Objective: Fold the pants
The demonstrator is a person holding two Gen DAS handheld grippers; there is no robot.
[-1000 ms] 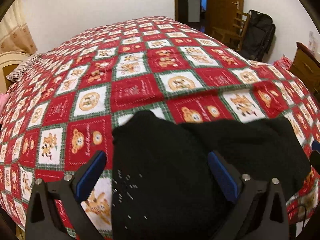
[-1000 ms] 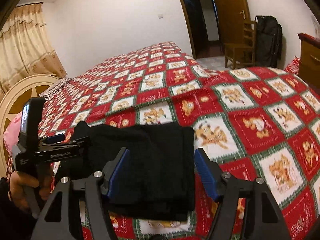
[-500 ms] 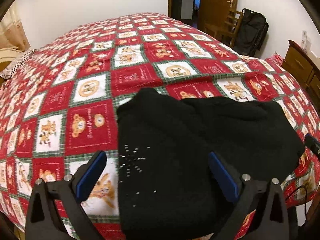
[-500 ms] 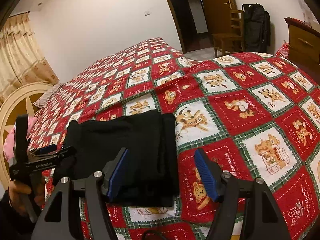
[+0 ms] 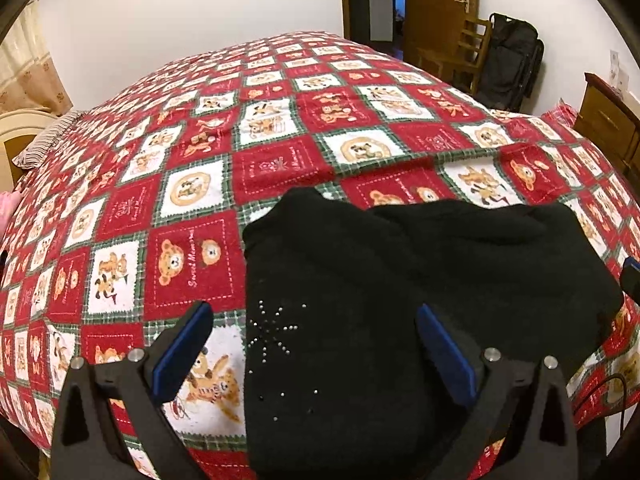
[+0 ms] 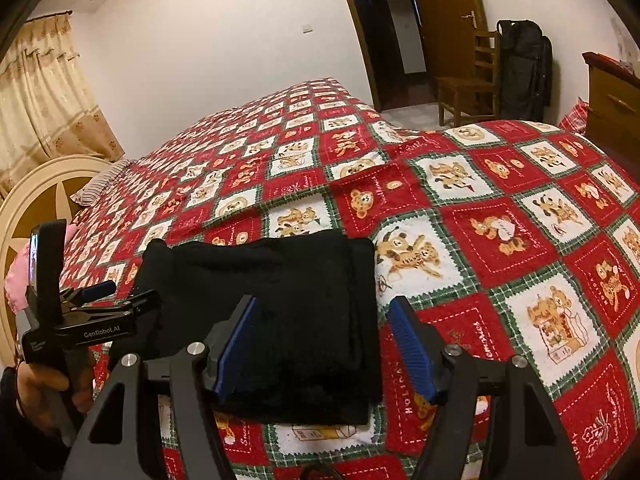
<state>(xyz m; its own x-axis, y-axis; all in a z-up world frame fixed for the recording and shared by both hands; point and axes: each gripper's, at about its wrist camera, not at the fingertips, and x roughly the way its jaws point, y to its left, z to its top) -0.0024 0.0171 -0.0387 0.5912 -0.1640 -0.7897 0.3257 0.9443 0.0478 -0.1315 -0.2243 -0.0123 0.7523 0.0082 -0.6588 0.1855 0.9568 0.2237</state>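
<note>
A: What is taking up room on the bed [image 5: 280, 168]?

B: The folded black pants [image 6: 280, 300] are lying near the front edge, with the left gripper [image 6: 100, 296] hanging beside their left end.

A: Where is free passage showing?

B: The quilt is lying bare behind the pants and to their right. A wooden chair [image 6: 468, 88], a black bag [image 6: 524, 68] and a dresser [image 6: 612, 100] are standing off the bed, well apart.
</note>
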